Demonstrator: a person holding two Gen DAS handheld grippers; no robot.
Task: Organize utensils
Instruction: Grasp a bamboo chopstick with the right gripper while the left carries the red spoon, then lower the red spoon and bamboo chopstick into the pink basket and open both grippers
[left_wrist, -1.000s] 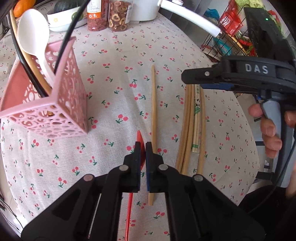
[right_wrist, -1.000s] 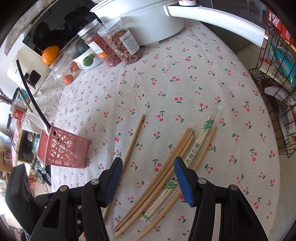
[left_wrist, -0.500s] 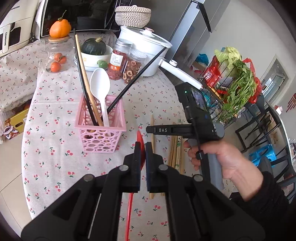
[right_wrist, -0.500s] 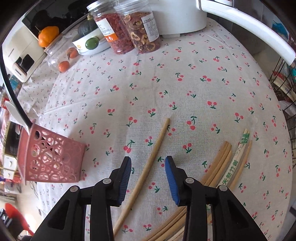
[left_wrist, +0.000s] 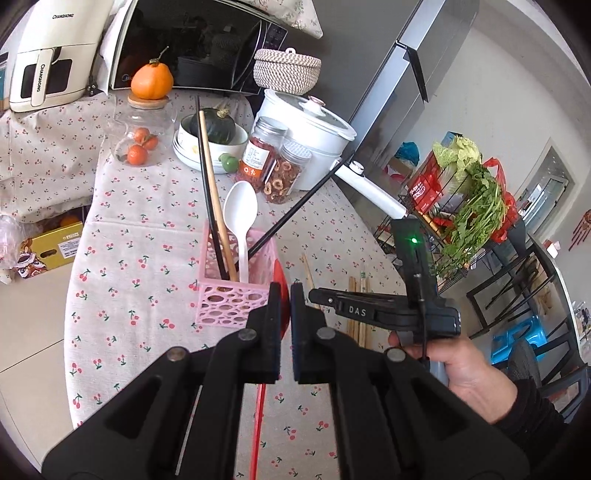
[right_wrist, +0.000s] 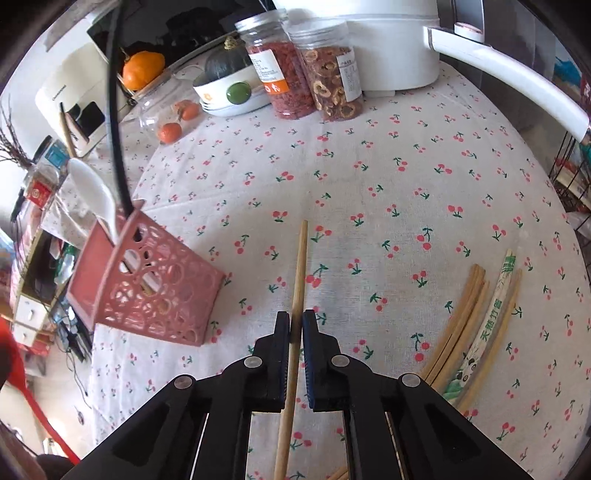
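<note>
My left gripper (left_wrist: 283, 291) is shut on a red utensil (left_wrist: 281, 280), held in the air just right of the pink openwork basket (left_wrist: 236, 295). The basket holds a white spoon (left_wrist: 242, 214), a wooden chopstick and black chopsticks. My right gripper (right_wrist: 296, 320) is shut on a single wooden chopstick (right_wrist: 300, 266) that lies on the cherry-print tablecloth (right_wrist: 369, 177); the basket (right_wrist: 147, 284) stands to its left. In the left wrist view the right gripper (left_wrist: 314, 295), held by a hand, reaches down over that chopstick (left_wrist: 306, 269).
More wooden chopsticks (right_wrist: 461, 317) and a paper-wrapped pair (right_wrist: 491, 314) lie at the right. Two jars (right_wrist: 303, 62), a bowl with a squash (right_wrist: 229, 85), a white cooker (right_wrist: 388, 40) and a glass jar of oranges (right_wrist: 173, 114) stand at the back. A wire rack (left_wrist: 461, 206) flanks the table's right.
My right gripper slid left from the chopstick bundle and shut on the single chopstick. My left gripper rose and pulled back with the red utensil, tilting up so the basket sits lower in view.
</note>
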